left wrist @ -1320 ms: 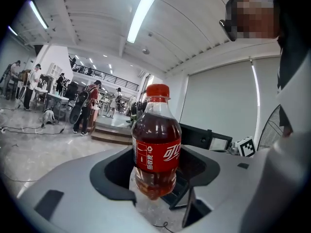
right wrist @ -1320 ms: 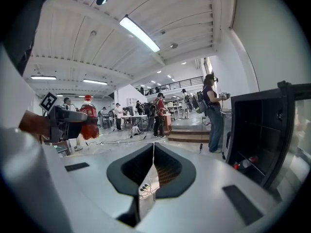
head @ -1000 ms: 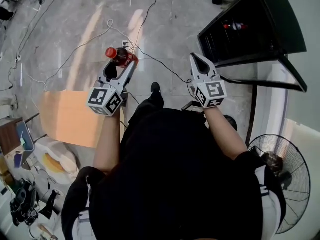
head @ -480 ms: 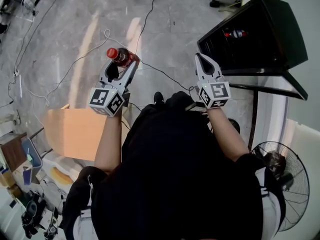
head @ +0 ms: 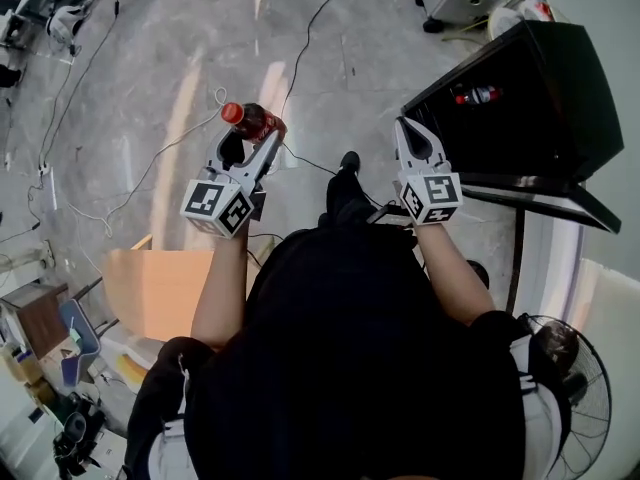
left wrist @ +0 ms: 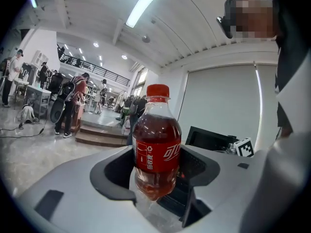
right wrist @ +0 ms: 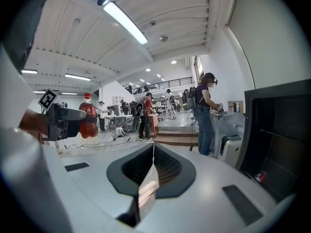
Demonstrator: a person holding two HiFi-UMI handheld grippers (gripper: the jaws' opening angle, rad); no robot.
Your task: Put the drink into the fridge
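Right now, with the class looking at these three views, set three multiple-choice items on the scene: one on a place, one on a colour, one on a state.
1. Where does the black fridge stand?
A. ahead to the right, beyond the right gripper
B. ahead to the left
C. directly between the two grippers

2. What colour is the cap of the drink bottle?
A. blue
B. red
C. white

3. What state is the right gripper in?
A. wide open
B. shut on the drink bottle
C. shut on nothing

Answers:
1 A: the head view shows the fridge at the upper right, past that gripper.
2 B: the left gripper view shows a red cap on the bottle.
3 C: its jaws meet with nothing between them, and it is the left gripper that holds the bottle.
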